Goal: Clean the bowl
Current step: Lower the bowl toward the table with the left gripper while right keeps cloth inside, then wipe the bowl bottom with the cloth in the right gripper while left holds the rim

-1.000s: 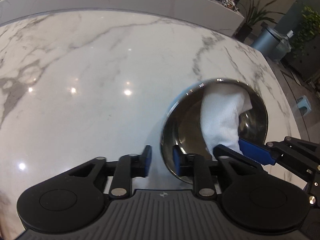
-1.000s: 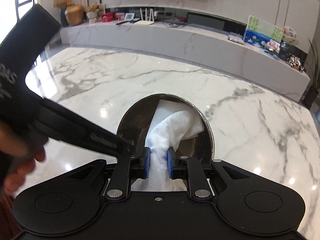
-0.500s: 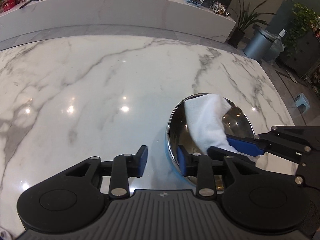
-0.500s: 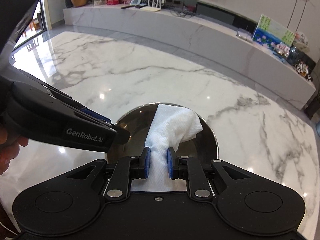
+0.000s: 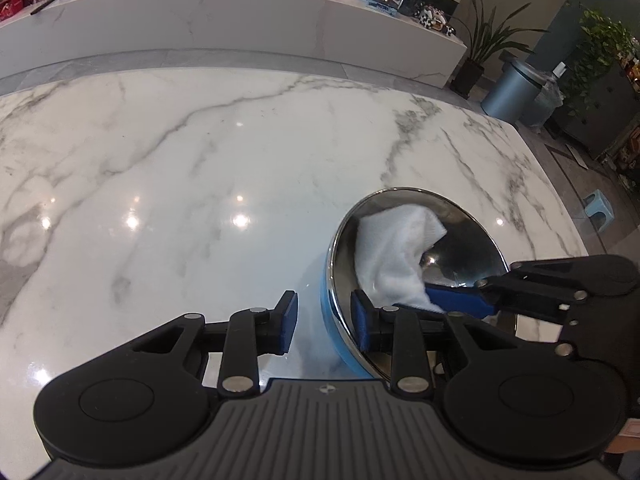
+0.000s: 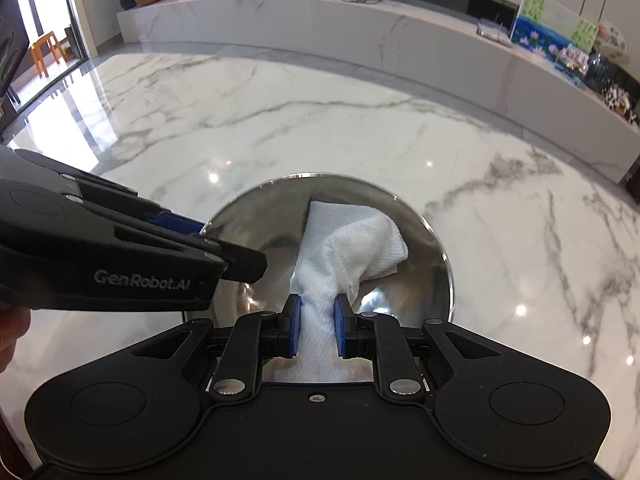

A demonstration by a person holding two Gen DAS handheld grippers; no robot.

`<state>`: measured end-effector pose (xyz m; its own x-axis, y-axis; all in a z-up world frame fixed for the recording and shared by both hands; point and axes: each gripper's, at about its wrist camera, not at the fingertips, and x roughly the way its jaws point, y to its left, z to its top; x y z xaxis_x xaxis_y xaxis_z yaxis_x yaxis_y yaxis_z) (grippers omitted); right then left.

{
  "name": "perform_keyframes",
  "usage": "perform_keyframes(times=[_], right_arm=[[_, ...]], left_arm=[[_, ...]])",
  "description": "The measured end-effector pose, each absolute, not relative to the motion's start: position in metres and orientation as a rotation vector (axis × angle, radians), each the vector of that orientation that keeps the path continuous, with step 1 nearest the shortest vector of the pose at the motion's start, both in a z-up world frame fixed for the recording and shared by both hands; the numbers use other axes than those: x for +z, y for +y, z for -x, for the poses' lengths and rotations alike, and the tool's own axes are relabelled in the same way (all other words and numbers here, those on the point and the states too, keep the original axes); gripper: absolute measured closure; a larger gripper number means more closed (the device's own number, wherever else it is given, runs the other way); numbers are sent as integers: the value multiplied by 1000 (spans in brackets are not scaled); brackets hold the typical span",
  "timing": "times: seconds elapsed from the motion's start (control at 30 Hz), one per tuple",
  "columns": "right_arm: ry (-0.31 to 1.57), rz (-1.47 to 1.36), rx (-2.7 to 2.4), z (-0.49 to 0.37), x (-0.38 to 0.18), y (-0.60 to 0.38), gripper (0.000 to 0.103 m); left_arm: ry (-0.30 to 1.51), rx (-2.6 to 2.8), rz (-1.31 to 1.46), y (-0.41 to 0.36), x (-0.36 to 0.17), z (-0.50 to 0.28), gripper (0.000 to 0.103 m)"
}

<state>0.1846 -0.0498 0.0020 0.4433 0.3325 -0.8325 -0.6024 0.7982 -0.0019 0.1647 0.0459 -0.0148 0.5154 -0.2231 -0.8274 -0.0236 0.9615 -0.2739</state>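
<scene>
On the white marble surface, near its right-hand edge as the left wrist view shows it, a steel bowl with a blue outer wall is seen upright. A white cloth (it may equally be a folded paper towel) is pinched between the pads of the right gripper, whose jaws are drawn narrow on it; its free end is draped over the inner wall of the bowl and lies against the far side. The near rim of the bowl is straddled by the left gripper, one pad outside the blue wall and one inside; its jaws have just been closing, yet a gap is visible beside the outer pad in the left wrist view, so a firm clamp on the rim cannot be confirmed. The wiping stage is judged to be under way rather than finished: the cloth is already in contact with the interior, and the bare steel that shows is bright and mirror-like, with no residue that can be made out. The near part of the inner wall and the floor beneath the cloth are hidden, so their condition cannot be told. What is judged to remain is the steadying of the bowl, the sweep of the cloth around the rest of the interior, and its removal.
</scene>
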Motion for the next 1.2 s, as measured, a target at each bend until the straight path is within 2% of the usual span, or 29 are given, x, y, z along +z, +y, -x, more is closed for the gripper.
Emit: perform_keyframes(times=[0.07, 0.17, 0.7, 1.03, 1.2], right_arm=[[959, 316, 595, -185, 3, -50, 88], [984, 305, 619, -183, 4, -50, 88], [983, 475, 647, -163, 6, -46, 88], [906, 448, 703, -161, 19, -45, 86], [942, 407, 720, -172, 16, -44, 86]], left_arm=[[1032, -126, 256, 44, -14, -166, 87], [1044, -120, 212, 38, -12, -166, 90], [1089, -121, 106, 32, -15, -160, 90], [1090, -124, 162, 38, -16, -159, 90], [1095, -127, 178, 40, -16, -159, 90]])
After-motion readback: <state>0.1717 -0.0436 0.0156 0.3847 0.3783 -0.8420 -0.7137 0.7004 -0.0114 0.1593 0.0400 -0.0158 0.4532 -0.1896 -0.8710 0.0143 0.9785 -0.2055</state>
